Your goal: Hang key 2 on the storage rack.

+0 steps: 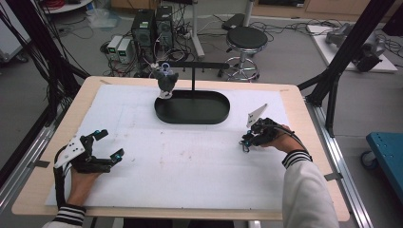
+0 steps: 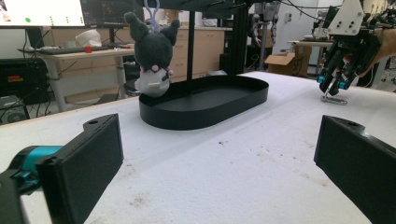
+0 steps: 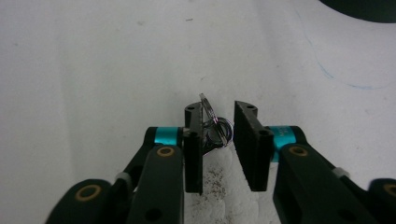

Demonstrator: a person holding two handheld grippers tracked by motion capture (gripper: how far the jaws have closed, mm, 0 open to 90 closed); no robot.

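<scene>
Jaws of the left gripper (image 1: 107, 144) gape wide, holding nothing, low over the white mat (image 1: 190, 161) near the tabletop's (image 1: 304, 118) left edge; bare mat lies ahead of them. Mid-table at the back: black oval tray (image 1: 192, 108), long axis left-right, plush keychain (image 1: 165, 80) hanging over its left end. Right gripper (image 1: 245, 141) (near the right edge) has its jaws narrowed around a metal key ring (image 3: 215, 130). One jaw touches it, and the ring stands tilted on edge on the mat.
</scene>
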